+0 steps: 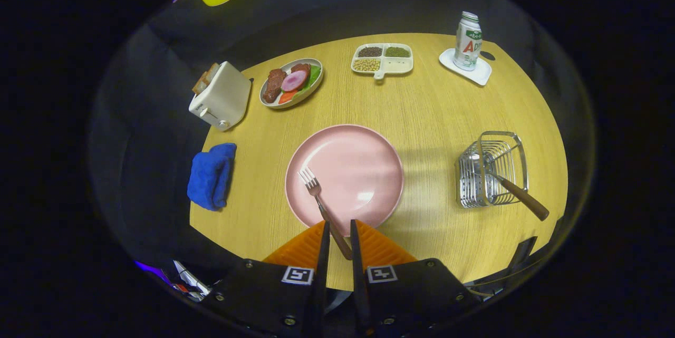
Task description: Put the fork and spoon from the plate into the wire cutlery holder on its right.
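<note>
1. We see the gripper point(337, 232) with its fingers set narrow, a slim gap left between them.
2. The wooden handle of the fork point(321, 203) runs into that gap. We cannot tell whether both fingers press on it.
3. The fork lies on the near left part of the pink plate point(364, 153), its prongs pointing away from the fingers and its handle crossing the near rim.
4. The plate sits on the wooden worktop point(432, 106) just ahead of the fingers.
5. To the right of the plate, well apart from it, stands the wire cutlery holder point(488, 172).
6. The spoon point(519, 195) is in the holder, bowl end down inside and wooden handle leaning out over the near right rim.
7. To the left of the plate lies a folded blue cloth point(212, 175), and beyond it a white toaster point(221, 96) with bread in it.
8. Farther off we see a plate of food point(291, 83), a divided tray of beans point(382, 58) and a bottle point(468, 41) on a white coaster point(482, 75).
</note>
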`<state>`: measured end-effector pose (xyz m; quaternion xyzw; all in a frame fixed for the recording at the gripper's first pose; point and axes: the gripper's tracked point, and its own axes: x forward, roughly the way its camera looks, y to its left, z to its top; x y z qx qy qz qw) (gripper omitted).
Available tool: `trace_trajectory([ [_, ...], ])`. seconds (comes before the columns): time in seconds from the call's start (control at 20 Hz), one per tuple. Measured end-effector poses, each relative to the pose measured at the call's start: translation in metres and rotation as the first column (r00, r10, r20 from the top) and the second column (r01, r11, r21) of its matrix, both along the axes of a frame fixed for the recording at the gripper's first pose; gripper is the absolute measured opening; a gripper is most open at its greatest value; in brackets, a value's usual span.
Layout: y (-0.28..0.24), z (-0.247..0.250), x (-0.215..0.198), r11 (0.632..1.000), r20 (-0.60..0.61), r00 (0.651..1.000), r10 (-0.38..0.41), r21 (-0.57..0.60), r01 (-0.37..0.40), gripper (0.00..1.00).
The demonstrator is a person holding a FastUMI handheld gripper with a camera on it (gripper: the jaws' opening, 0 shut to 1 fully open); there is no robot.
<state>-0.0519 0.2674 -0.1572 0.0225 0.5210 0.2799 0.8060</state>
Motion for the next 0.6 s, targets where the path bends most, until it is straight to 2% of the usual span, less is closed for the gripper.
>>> trace_trajectory([
  [0.05, 0.005, -0.007, 0.000, 1.000, 0.005, 1.000, 0.015, -0.010, -0.015, 0.25],
  [0.1, 0.007, -0.012, 0.001, 0.999, 0.015, 0.999, 0.031, -0.024, -0.030, 0.36],
  [0.15, 0.013, -0.018, 0.002, 0.998, 0.026, 0.998, 0.051, -0.032, -0.050, 0.36],
  [0.3, 0.022, -0.034, 0.002, 0.990, 0.048, 0.991, 0.122, -0.071, -0.119, 0.47],
  [0.35, 0.026, -0.039, 0.000, 0.986, 0.047, 0.988, 0.148, -0.078, -0.144, 0.47],
  [0.4, 0.029, -0.045, -0.003, 0.982, 0.044, 0.984, 0.173, -0.091, -0.168, 0.53],
  [0.6, 0.036, -0.065, -0.002, 0.957, 0.031, 0.967, 0.254, -0.156, -0.246, 0.55],
])
